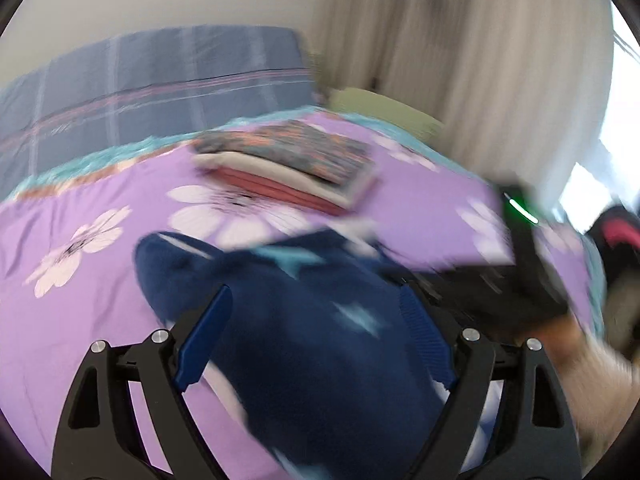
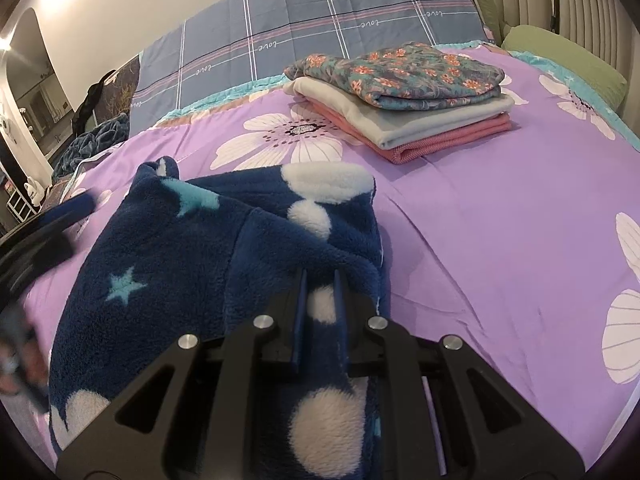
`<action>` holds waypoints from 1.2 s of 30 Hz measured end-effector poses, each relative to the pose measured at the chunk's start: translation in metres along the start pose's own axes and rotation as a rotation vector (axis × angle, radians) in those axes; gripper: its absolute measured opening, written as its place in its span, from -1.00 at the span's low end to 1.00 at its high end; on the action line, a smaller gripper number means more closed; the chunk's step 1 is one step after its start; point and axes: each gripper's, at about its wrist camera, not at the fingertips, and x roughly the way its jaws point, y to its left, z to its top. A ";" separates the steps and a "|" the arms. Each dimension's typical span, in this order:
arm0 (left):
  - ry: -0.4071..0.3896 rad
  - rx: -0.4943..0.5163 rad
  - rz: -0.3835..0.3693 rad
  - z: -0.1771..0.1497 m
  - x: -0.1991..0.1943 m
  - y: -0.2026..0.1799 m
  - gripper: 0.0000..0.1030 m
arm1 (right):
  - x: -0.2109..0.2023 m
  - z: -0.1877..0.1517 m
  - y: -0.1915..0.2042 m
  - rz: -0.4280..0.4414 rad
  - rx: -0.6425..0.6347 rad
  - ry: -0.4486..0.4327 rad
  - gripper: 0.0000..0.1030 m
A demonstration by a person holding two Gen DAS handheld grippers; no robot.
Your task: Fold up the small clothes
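Observation:
A navy fleece garment (image 2: 192, 264) with white spots and light blue stars lies partly folded on the purple flowered bedsheet (image 2: 480, 220). My right gripper (image 2: 320, 280) is shut on a fold of it near its right edge, with fleece showing between the pads. The left wrist view is blurred by motion. There my left gripper (image 1: 316, 296) stands wide open over the same garment (image 1: 304, 344), and its pads do not press on the fabric. The right gripper's dark body (image 1: 500, 276) shows at the right of that view, and the left gripper's blurred finger (image 2: 76, 204) at the far left of the right wrist view.
A stack of three folded clothes (image 2: 400, 96), floral on top, sits farther back on the bed. Behind it lie a blue checked pillow (image 2: 320, 20) and a green pillow (image 2: 560, 56). A pale curtain (image 1: 460, 60) hangs at the right. A crumpled dark blanket (image 2: 92, 140) lies at the left.

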 end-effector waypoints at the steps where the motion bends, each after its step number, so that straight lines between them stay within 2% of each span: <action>1: 0.039 0.050 -0.006 -0.010 -0.001 -0.011 0.67 | 0.000 0.000 0.000 -0.001 0.000 0.000 -0.75; 2: 0.111 0.104 0.009 -0.029 0.009 -0.021 0.68 | 0.000 0.000 0.001 -0.002 -0.001 -0.001 -0.75; 3: 0.115 0.126 0.051 -0.047 0.018 -0.022 0.71 | 0.000 0.000 0.001 -0.001 0.000 -0.001 -0.75; 4: 0.103 0.088 0.037 -0.055 0.023 -0.016 0.72 | 0.000 0.000 0.001 0.005 0.000 0.001 -0.74; 5: 0.093 0.003 -0.013 -0.059 0.027 -0.004 0.72 | 0.000 0.000 0.003 -0.002 -0.007 0.001 -0.74; 6: 0.087 -0.007 -0.020 -0.059 0.028 -0.002 0.73 | 0.001 0.000 0.006 -0.016 -0.016 0.002 -0.74; 8: 0.088 0.024 0.012 -0.055 0.030 -0.010 0.75 | 0.001 0.001 0.013 -0.063 -0.051 0.005 -0.72; 11: 0.083 0.034 0.035 -0.051 0.025 -0.013 0.77 | -0.001 0.001 0.014 -0.072 -0.067 0.004 -0.72; 13: 0.070 0.016 0.052 -0.049 0.012 -0.016 0.74 | -0.013 0.000 0.008 -0.041 -0.040 -0.019 -0.69; 14: 0.046 0.004 0.042 -0.050 -0.005 -0.021 0.73 | -0.029 -0.002 0.005 -0.029 -0.023 -0.047 -0.55; 16: -0.015 0.025 -0.036 -0.054 -0.035 -0.033 0.74 | -0.060 -0.011 0.003 -0.038 -0.017 -0.111 -0.30; 17: -0.036 0.054 -0.056 -0.060 -0.050 -0.043 0.75 | -0.080 -0.019 0.004 -0.019 -0.029 -0.142 -0.30; 19: -0.032 0.112 -0.041 -0.073 -0.065 -0.058 0.77 | -0.112 -0.039 0.007 0.061 -0.053 -0.167 -0.30; 22: 0.068 0.181 -0.028 -0.098 -0.051 -0.071 0.81 | -0.134 -0.068 0.018 0.149 -0.124 -0.172 -0.30; 23: 0.120 0.202 0.035 -0.109 -0.032 -0.071 0.88 | -0.131 -0.080 0.024 0.146 -0.167 -0.145 -0.25; 24: 0.150 0.198 0.068 -0.117 -0.017 -0.068 0.97 | -0.116 -0.092 0.027 0.092 -0.191 -0.091 -0.24; 26: 0.219 0.006 -0.089 -0.127 0.009 -0.040 0.97 | -0.093 -0.106 0.027 0.015 -0.193 -0.081 -0.23; 27: 0.220 -0.050 -0.128 -0.124 0.010 -0.030 0.97 | -0.088 -0.109 0.029 -0.012 -0.208 -0.096 -0.23; 28: 0.209 -0.051 -0.123 -0.122 0.008 -0.029 0.97 | -0.088 -0.109 0.030 -0.019 -0.215 -0.105 -0.22; 31: 0.176 0.027 -0.027 -0.126 -0.007 -0.048 0.97 | -0.091 -0.103 0.026 0.008 -0.150 -0.084 -0.19; 33: 0.166 0.060 0.018 -0.130 -0.017 -0.057 0.97 | -0.091 -0.105 0.027 0.010 -0.185 -0.098 -0.19; 34: 0.157 0.083 0.067 -0.133 -0.023 -0.061 0.97 | -0.092 -0.106 0.024 0.024 -0.181 -0.102 -0.18; 36: 0.146 0.064 0.076 -0.135 -0.036 -0.066 0.97 | -0.091 -0.104 0.021 0.044 -0.162 -0.105 -0.18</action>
